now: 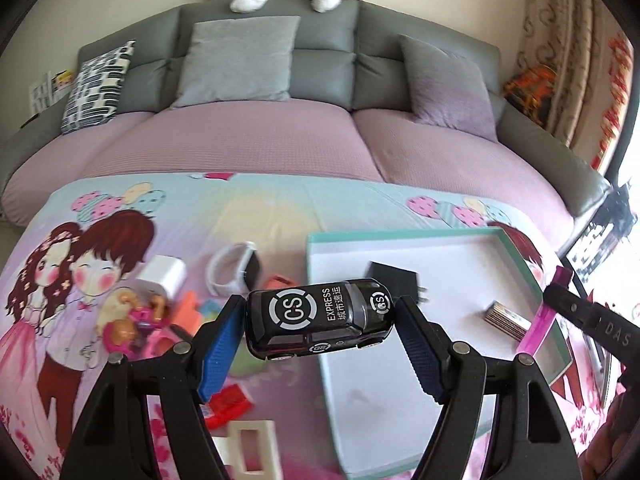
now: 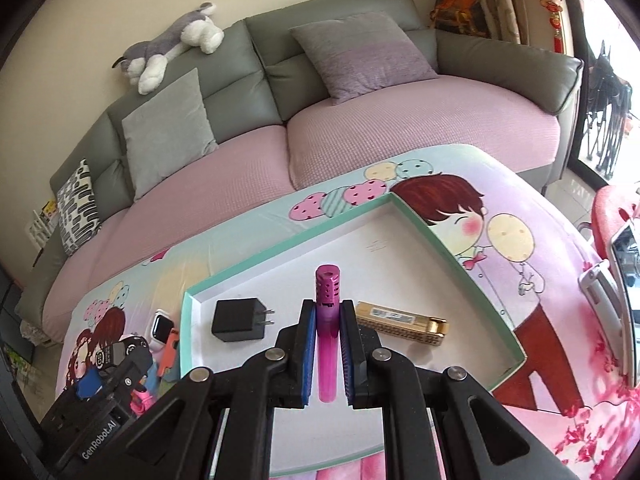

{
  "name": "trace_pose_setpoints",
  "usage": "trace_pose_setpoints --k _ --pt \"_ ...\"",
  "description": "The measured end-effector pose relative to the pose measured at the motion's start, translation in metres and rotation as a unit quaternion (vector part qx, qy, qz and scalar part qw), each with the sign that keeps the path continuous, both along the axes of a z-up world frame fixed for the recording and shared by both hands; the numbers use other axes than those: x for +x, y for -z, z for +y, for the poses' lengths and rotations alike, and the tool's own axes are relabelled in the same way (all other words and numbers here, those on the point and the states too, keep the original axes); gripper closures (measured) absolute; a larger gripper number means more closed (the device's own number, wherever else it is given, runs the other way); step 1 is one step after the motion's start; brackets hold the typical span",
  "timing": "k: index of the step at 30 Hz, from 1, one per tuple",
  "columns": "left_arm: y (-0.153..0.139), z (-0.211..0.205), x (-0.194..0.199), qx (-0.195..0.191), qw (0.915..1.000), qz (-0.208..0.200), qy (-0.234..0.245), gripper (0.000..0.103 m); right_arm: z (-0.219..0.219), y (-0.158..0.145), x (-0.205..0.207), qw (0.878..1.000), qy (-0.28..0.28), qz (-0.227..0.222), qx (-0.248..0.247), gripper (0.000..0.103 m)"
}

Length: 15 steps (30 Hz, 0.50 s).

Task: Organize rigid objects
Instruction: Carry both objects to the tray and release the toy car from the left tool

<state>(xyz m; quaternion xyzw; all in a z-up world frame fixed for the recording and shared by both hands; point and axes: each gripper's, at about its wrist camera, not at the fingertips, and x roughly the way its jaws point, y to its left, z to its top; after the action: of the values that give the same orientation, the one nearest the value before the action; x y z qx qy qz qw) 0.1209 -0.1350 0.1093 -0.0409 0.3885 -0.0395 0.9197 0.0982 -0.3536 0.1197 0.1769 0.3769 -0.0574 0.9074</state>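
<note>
Two grips: left gripper (image 1: pixel 320 320) is clamped on a black toy car (image 1: pixel 318 322); right gripper (image 2: pixel 326 344) is squeezed onto a pink lighter (image 2: pixel 327 320).
Surroundings: a shallow box (image 2: pixel 416 232) with a teal rim and white floor lies on a cartoon-printed cloth (image 1: pixel 120 208), with a grey sofa (image 1: pixel 264 20) behind it.
In the box: a black charger (image 2: pixel 239 320) at the far left and a gold lighter (image 2: pixel 400 322) just right of it; both lie under the held pieces.
Left of the box: a white smartwatch (image 1: pixel 236 270), a white plug (image 1: pixel 164 276) and a heap of coloured toys (image 1: pixel 136 320).
Car looks: glossy black, white "GS" roundels and "EXPRESS" on the roof.
Car place: off the cloth, over the box's left edge.
Car axis: crosswise between the pads, an end against each, roof facing up and back to the camera.
Lighter looks: translucent pink body, perforated metallic cap.
Lighter axis: along the fingers, cap pointing away, over the box.
</note>
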Motion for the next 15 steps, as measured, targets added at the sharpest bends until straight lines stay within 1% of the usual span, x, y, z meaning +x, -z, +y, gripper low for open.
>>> trace_pose_setpoints --k 3,7,13,15 --pt "0.008 -0.020 0.002 0.005 0.9998 0.009 0.019 0.026 -0.013 0.000 -0.004 1.000 0.021 0.001 -0.003 0.090" --pt "0.020 -0.039 0.003 0.007 0.9991 0.017 0.039 0.026 -0.023 0.000 -0.007 0.999 0.043 0.010 -0.026 0.090" --pt "0.035 -0.045 0.007 -0.005 0.9987 0.033 0.040 0.026 -0.023 0.013 0.001 0.999 0.036 0.030 -0.028 0.090" --pt "0.038 -0.045 0.008 -0.010 0.9985 0.035 0.041 0.026 -0.023 0.019 0.003 0.999 0.033 0.038 -0.021 0.090"
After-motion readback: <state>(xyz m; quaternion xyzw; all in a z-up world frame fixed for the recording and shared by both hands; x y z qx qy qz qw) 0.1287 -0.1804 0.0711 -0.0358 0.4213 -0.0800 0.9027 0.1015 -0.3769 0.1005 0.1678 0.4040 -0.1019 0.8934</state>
